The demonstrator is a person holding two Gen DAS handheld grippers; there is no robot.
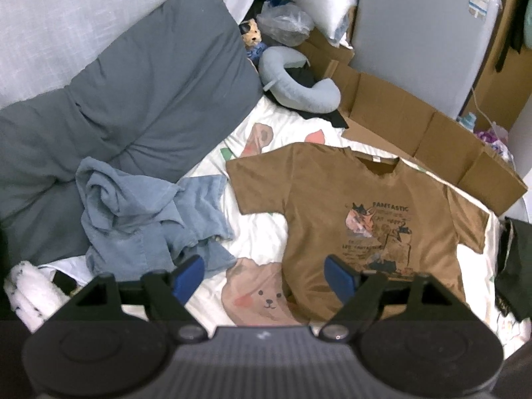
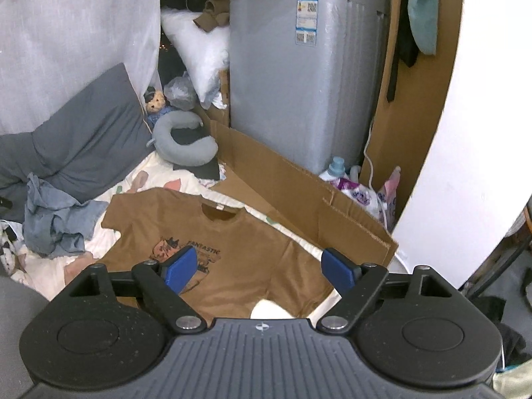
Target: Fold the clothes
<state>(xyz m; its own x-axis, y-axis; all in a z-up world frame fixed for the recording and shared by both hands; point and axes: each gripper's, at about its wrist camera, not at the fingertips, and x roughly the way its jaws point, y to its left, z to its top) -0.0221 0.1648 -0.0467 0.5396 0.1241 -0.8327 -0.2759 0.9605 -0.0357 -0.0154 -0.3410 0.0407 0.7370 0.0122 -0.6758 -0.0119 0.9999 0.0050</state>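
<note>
Bedsheet, brown T-shirt flat, unfolded

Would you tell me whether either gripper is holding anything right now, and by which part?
Nothing is held: the left gripper and right gripper are both open above the brown T-shirt.

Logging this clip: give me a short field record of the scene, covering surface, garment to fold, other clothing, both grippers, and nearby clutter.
surface: bed sheet with bear prints
garment to fold: brown T-shirt, spread flat, print side up, collar toward the cardboard
other clothing: crumpled blue garment, beside the T-shirt, not folded
left gripper: open, empty, above the shirt's lower edge
right gripper: open, empty, above the shirt
nearby clutter: grey pillow, neck pillow, grey appliance
fold progress: not started
</note>
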